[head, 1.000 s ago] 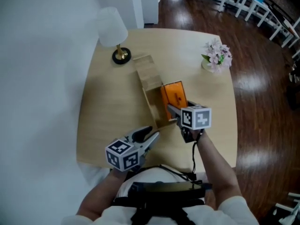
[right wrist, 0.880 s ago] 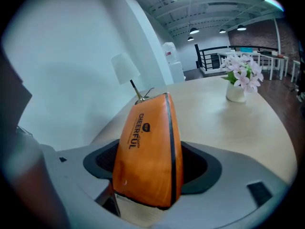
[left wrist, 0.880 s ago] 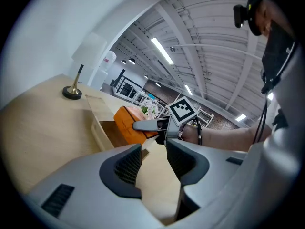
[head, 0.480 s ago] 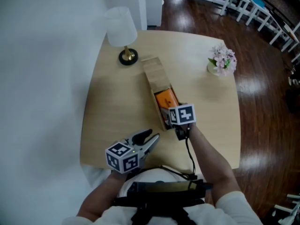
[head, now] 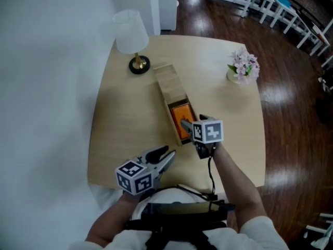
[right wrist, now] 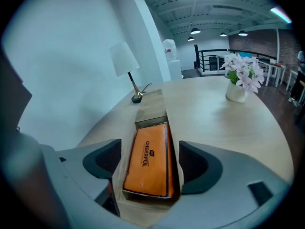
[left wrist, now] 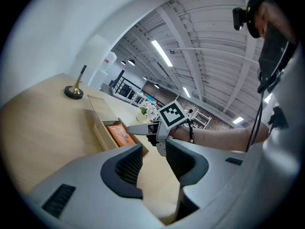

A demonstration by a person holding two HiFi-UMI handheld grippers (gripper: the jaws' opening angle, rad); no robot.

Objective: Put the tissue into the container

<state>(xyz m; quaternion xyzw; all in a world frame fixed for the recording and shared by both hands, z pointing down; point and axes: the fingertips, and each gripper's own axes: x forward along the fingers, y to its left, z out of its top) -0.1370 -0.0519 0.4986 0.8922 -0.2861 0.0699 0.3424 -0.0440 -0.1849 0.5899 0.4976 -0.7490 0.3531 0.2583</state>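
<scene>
I see the pale wooden table (head: 125, 134) filling most of the head view, with dark floorboards beyond it. On it a long wooden box (head: 180, 141) lies slantwise, its far end toward the lamp and its near end toward me. Its lid (head: 167, 81) covers the far half, and the near half is open. The lamp (head: 129, 31), with a white shade on a brass foot, stands at the far left corner, close to the box's far end. The left gripper (head: 167, 155) hangs over the table's near edge, well apart from the box; its jaws are closing with only bare tabletop between them. The right gripper (head: 186, 124) hovers at the open near end of the box, jaws wide, one on either side of it, and I see no pad pressing on anything. A small vase of pink flowers (head: 242, 66) stands at the far right. The orange tissue pack (right wrist: 147, 159) lies flat inside the open half of the box.
</scene>
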